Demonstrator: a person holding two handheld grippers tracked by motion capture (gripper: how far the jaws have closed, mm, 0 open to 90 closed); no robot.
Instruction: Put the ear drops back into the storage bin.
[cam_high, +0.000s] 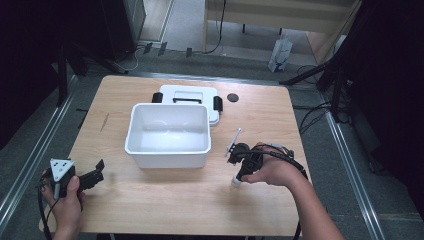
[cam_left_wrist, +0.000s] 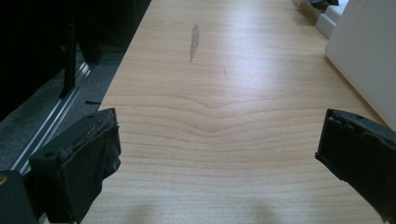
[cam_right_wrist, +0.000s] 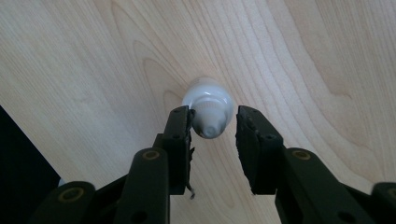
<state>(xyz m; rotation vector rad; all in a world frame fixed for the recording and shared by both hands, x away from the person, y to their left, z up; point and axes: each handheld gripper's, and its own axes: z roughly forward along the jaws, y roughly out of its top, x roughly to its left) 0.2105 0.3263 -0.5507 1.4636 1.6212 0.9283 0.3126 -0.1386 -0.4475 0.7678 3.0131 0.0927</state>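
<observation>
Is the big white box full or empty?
Empty. The white box on the table shows only its bare white bottom inside, and its lid lies behind it.

The left hand-held gripper (cam_left_wrist: 217, 154) has its two black jaws spread wide apart, with nothing between them. Below lies the light wood desk (cam_left_wrist: 219, 93), bare between the jaws. A grey streak (cam_left_wrist: 194, 42) marks the wood farther off. A white container wall (cam_left_wrist: 369, 51) stands at the right edge. Left of the desk runs a metal rail (cam_left_wrist: 56, 135) over grey floor.
</observation>
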